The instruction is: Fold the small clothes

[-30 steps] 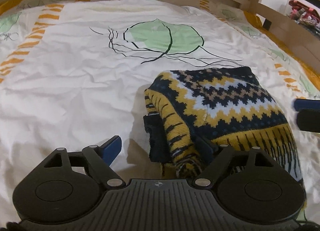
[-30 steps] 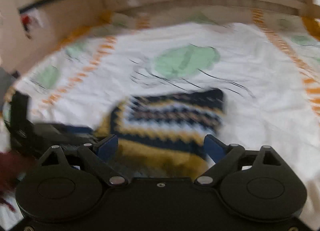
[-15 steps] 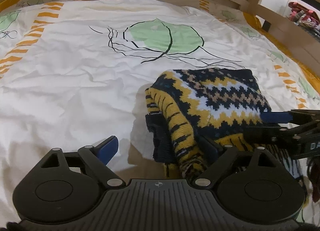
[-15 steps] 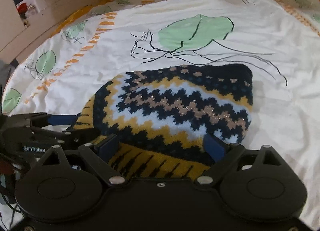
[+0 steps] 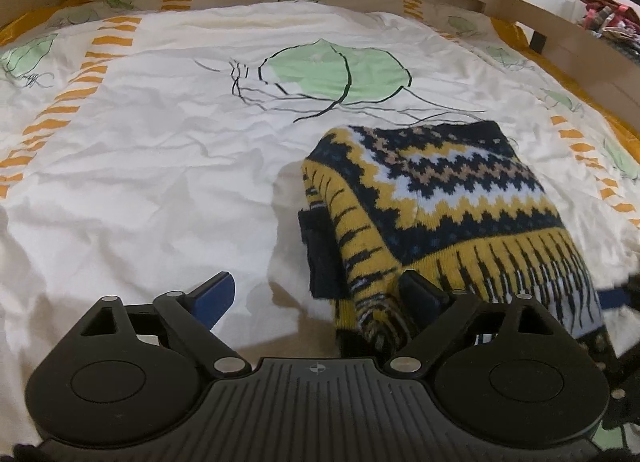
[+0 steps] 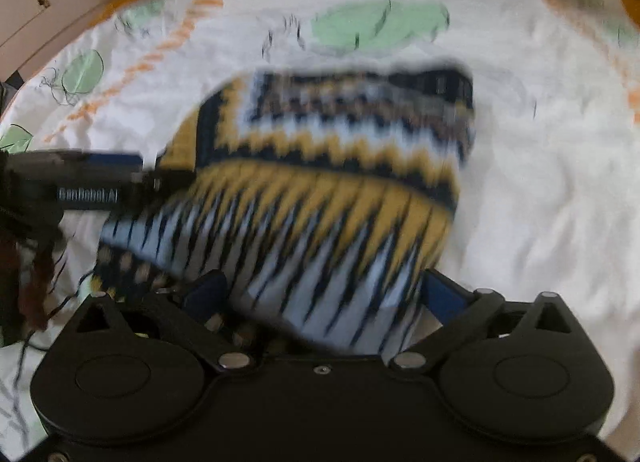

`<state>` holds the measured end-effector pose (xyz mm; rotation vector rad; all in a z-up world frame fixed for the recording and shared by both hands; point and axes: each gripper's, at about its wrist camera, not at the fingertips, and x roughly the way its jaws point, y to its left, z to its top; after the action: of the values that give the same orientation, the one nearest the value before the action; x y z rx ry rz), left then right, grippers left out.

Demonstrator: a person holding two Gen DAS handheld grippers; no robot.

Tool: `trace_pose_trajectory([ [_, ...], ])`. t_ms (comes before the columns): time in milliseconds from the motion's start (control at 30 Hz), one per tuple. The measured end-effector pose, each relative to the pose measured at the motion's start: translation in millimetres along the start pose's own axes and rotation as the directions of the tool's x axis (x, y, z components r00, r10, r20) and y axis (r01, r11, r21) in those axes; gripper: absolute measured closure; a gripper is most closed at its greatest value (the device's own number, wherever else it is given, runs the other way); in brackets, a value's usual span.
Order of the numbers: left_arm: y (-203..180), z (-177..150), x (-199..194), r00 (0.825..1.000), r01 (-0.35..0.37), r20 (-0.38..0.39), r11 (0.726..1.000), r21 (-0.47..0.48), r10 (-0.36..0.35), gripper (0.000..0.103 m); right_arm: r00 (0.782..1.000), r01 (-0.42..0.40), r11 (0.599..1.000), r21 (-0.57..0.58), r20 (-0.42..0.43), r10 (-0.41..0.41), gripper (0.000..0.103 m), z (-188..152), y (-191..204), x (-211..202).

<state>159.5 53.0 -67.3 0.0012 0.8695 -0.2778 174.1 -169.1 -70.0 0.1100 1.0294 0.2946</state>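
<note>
The folded sweater (image 5: 452,206) lies on the white bedsheet (image 5: 140,166), right of the middle and toward the near edge, below the printed green leaf (image 5: 340,74). The left gripper (image 5: 316,294) has its jaws opening: its right finger rests against the sweater's near-left corner, its left finger stands apart over bare sheet, and nothing is clamped. The right gripper (image 6: 320,290) is opening too — the striped near hem sits between its fingers, but the pads look clear of the knit, though that view is blurred.

The risk, as I judge it, is snagging. A finger leaving the loose knit could catch a loop and drag the top layer, opening the fold at the near-left corner — where a dark inner layer (image 5: 320,250) already shows. Closing again now would bunch the hem.
</note>
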Motion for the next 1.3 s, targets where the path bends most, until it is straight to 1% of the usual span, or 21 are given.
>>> trace_pose_trajectory([
  [67, -1, -3, -3, 1.0, -0.007, -0.009, 1.0, -0.003, 0.007, 0.009, 0.999, -0.033, 0.998, 0.049, -0.018, 0.034, 0.0, -4, -5, -1],
  [167, 0, -6, -12, 0.999, 0.002, -0.032, 1.0, -0.025, -0.002, 0.009, 0.998, -0.056, 0.993, 0.108, -0.019, 0.058, 0.0, -4, -8, -13],
  [267, 0, -11, -28, 0.999, 0.01, -0.049, 0.999, -0.049, -0.013, 0.01, 0.996, -0.089, 0.988, 0.126, 0.034, 0.085, 0.0, -6, -5, -35],
  [367, -8, -21, -60, 1.0, 0.012, -0.003, 0.999, -0.047, -0.012, 0.01, 0.994, -0.089, 0.989, 0.115, 0.08, 0.08, 0.0, -8, 2, -55],
  [433, -17, -28, -87, 0.999, -0.002, 0.035, 0.999, -0.032, 0.003, 0.01, 0.99, -0.084, 0.991, 0.107, 0.123, 0.071, 0.0, -10, 8, -71],
  [567, -38, -39, -138, 0.993, -0.058, 0.097, 0.998, -0.023, 0.06, 0.01, 0.982, -0.063, 0.993, 0.1, 0.183, 0.044, 0.0, -21, 17, -96],
  [633, -50, -43, -161, 0.986, -0.103, 0.131, 0.994, -0.022, 0.105, 0.01, 0.979, -0.036, 0.996, 0.083, 0.203, 0.018, 0.0, -26, 19, -109],
  [700, -63, -44, -179, 0.971, -0.173, 0.162, 0.985, -0.021, 0.175, 0.01, 0.973, 0.004, 0.999, 0.053, 0.232, -0.016, 0.0, -33, 25, -122],
  [767, -77, -45, -192, 0.955, -0.229, 0.19, 0.973, -0.015, 0.228, 0.01, 0.965, 0.042, 0.999, 0.019, 0.259, -0.046, 0.0, -38, 30, -133],
  [833, -85, -45, -198, 0.946, -0.266, 0.193, 0.964, -0.005, 0.262, 0.01, 0.956, 0.081, 0.997, 0.003, 0.281, -0.078, 0.0, -42, 36, -143],
  [900, -95, -44, -200, 0.939, -0.3, 0.184, 0.954, 0.017, 0.292, 0.01, 0.95, 0.088, 0.996, 0.024, 0.3, -0.091, 0.001, -47, 37, -153],
  [967, -101, -44, -198, 0.943, -0.297, 0.171, 0.954, 0.041, 0.286, 0.01, 0.94, 0.095, 0.993, 0.064, 0.323, -0.111, 0.001, -52, 36, -161],
  [1000, -103, -44, -196, 0.95, -0.274, 0.167, 0.96, 0.049, 0.263, 0.01, 0.933, 0.119, 0.988, 0.098, 0.33, -0.145, 0.001, -54, 35, -164],
  [1067, -105, -43, -187, 0.965, -0.236, 0.128, 0.971, 0.042, 0.229, 0.01, 0.925, 0.187, 0.971, 0.149, 0.305, -0.225, 0.001, -55, 35, -165],
  [1133, -106, -45, -179, 0.977, -0.203, 0.071, 0.979, 0.029, 0.201, 0.01, 0.915, 0.258, 0.952, 0.167, 0.274, -0.297, 0.001, -55, 37, -161],
  [1200, -106, -47, -170, 0.983, -0.182, 0.027, 0.983, 0.009, 0.182, 0.01, 0.912, 0.277, 0.949, 0.147, 0.269, -0.308, 0.001, -57, 39, -157],
  [1300, -106, -53, -161, 0.983, -0.182, -0.021, 0.983, -0.009, 0.182, 0.01, 0.926, 0.24, 0.962, 0.132, 0.267, -0.268, 0.001, -59, 40, -154],
])
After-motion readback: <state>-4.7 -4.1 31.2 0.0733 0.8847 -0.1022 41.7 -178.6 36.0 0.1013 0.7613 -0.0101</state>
